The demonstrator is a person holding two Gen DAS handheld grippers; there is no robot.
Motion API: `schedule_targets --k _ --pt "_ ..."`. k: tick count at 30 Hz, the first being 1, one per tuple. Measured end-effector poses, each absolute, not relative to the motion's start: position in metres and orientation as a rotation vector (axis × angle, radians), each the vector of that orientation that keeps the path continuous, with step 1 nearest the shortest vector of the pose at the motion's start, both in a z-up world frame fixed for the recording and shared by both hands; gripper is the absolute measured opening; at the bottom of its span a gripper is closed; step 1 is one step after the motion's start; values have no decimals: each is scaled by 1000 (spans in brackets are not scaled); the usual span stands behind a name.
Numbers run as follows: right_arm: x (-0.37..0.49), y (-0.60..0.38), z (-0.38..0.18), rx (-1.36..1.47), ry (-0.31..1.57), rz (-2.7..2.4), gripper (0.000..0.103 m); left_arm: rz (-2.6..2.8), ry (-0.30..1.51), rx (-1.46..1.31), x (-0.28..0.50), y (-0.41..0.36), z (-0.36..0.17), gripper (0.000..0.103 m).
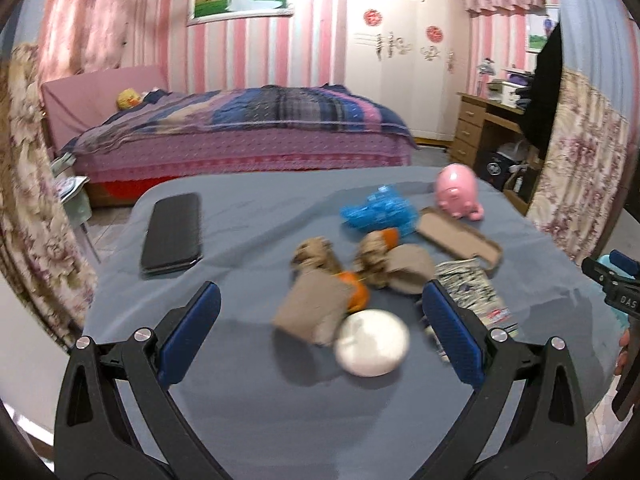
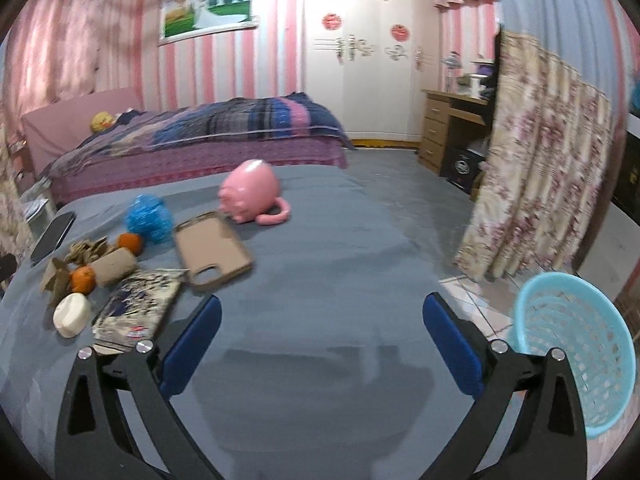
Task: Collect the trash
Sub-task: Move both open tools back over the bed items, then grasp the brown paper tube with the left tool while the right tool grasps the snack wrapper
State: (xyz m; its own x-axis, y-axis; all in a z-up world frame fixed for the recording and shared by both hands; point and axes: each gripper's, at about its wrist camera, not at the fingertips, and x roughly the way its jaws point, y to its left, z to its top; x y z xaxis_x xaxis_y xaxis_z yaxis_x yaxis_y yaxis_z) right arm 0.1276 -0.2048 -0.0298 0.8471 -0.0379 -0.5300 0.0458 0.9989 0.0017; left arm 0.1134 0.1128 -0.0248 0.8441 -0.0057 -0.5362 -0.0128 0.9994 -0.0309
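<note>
Right gripper (image 2: 322, 344) and left gripper (image 1: 320, 332) gape empty — blurred trash pile (image 1: 348, 280), basket (image 2: 576, 352) edge-cropped.

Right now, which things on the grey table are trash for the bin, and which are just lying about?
Likely trash: crumpled blue plastic bag, brown cardboard tube, torn cardboard scraps, printed foil wrapper; round light blue basket takes it.

Probably lying about: pink pig-shaped mug, black phone, tan phone case, two oranges.
</note>
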Motion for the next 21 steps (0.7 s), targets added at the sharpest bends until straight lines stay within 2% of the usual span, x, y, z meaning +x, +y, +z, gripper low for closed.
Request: schedule_targets --k 9,19,20,21 --pt "139 -179 -42 23 569 19 98 25 608 -45 128 132 -46 97" --pt "147 -185 -61 44 622 20 99 -5 674 -44 163 120 -63 97" --pt "149 -183 -63 38 642 25 99 -14 684 -43 166 119 -64 96" --pt "150 -182 -64 33 651 25 99 -25 691 -47 167 120 -65 90"
